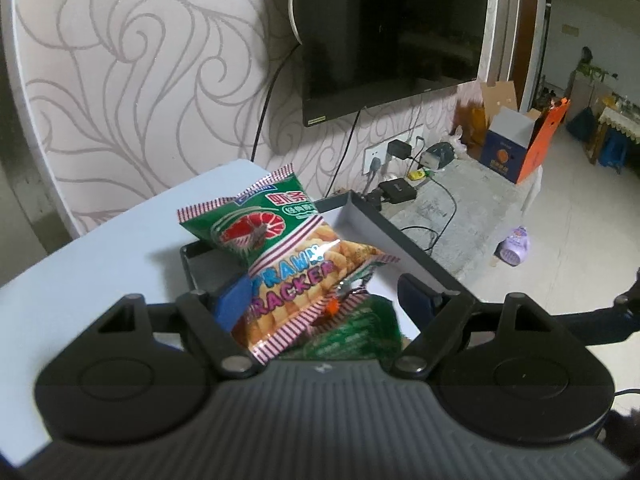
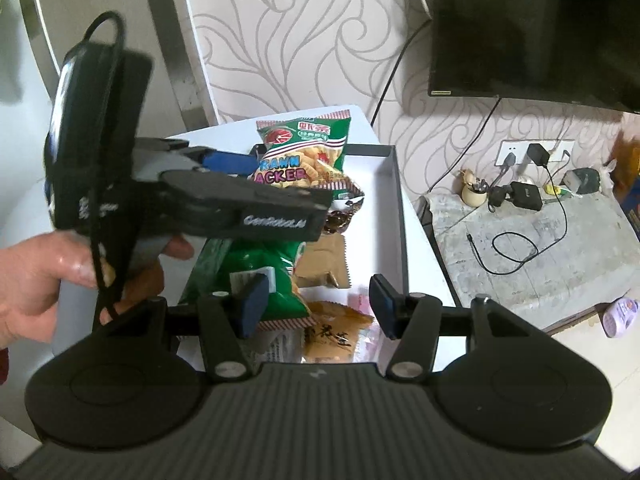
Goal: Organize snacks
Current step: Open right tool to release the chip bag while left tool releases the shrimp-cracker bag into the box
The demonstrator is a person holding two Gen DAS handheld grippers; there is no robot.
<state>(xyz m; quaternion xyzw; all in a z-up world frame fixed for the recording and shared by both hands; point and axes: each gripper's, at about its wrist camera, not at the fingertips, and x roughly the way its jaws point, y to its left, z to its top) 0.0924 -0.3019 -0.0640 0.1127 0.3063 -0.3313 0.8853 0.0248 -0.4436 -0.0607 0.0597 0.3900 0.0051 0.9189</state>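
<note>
A green and orange prawn cracker bag point(image 1: 288, 264) hangs tilted over the far end of a dark-walled tray point(image 1: 404, 240). My left gripper point(image 1: 324, 298) is shut on it. The left blue pad point(image 1: 232, 300) presses its side, and its crumpled edge reaches toward the other pad. In the right wrist view, a hand point(image 2: 36, 280) holds that gripper's body point(image 2: 240, 204) beside the bag point(image 2: 308, 152). My right gripper point(image 2: 318, 304) hovers open over the tray's near end. One pad overlaps a green bag point(image 2: 256, 260) and the other pad is free. An orange packet point(image 2: 336, 328) lies below.
More snacks lie in the tray point(image 2: 396, 184): a brown packet point(image 2: 324, 264), a dark wrapped sweet point(image 2: 336, 220) and a pink packet point(image 2: 360, 300). The tray sits on a pale table point(image 1: 100, 280) against a patterned wall. Right of it are a stone ledge point(image 2: 520, 220) with chargers and cables, and a television point(image 2: 540, 28).
</note>
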